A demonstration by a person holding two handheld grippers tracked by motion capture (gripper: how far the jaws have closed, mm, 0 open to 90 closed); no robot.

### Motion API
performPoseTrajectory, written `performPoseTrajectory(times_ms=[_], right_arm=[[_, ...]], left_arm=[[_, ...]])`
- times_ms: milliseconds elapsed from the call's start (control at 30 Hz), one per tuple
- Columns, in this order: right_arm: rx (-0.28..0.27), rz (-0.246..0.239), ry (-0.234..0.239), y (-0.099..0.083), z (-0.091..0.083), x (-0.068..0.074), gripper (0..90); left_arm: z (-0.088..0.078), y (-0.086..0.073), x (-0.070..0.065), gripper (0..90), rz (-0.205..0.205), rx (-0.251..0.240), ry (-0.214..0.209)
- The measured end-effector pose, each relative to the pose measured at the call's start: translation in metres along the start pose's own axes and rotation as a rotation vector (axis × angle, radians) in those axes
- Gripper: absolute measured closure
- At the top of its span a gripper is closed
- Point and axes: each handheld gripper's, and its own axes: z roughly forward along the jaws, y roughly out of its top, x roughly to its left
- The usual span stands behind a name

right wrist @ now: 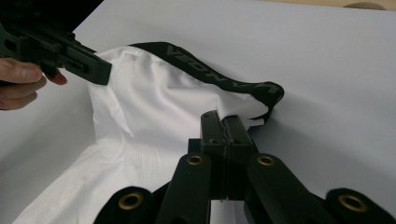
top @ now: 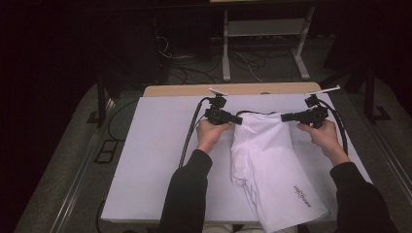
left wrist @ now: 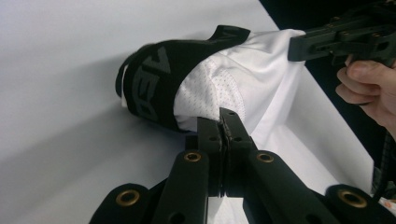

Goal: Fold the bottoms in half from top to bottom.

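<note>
Shorts (top: 272, 165) lay on the table (top: 155, 160); left gripper (top: 236, 119) and right gripper (top: 286, 117) each pinched the waistband (right wrist: 219, 77) tight.

The high view looks forward and down from above the person's side onto the whole tabletop (top: 155, 160). Each gripper view sits close behind its own tongs, low over the surface, facing the other. All three share the white shorts' (top: 265, 155) black waistband (right wrist: 215, 77).
</note>
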Motion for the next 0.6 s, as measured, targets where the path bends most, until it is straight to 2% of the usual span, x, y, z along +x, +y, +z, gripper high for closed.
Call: performPoseTrajectory(times_ms=[267,600], right_arm=[[-0.015,-0.03,-0.017,-0.003,-0.009,0.011,88.3],[-0.006,-0.038,-0.019,-0.013,-0.012,0.017,88.3]], left_arm=[[-0.008,-0.009,-0.011,86.8,-0.007,-0.018,-0.016],[-0.012,-0.016,-0.018,86.7,-0.008,-0.019,-0.018]])
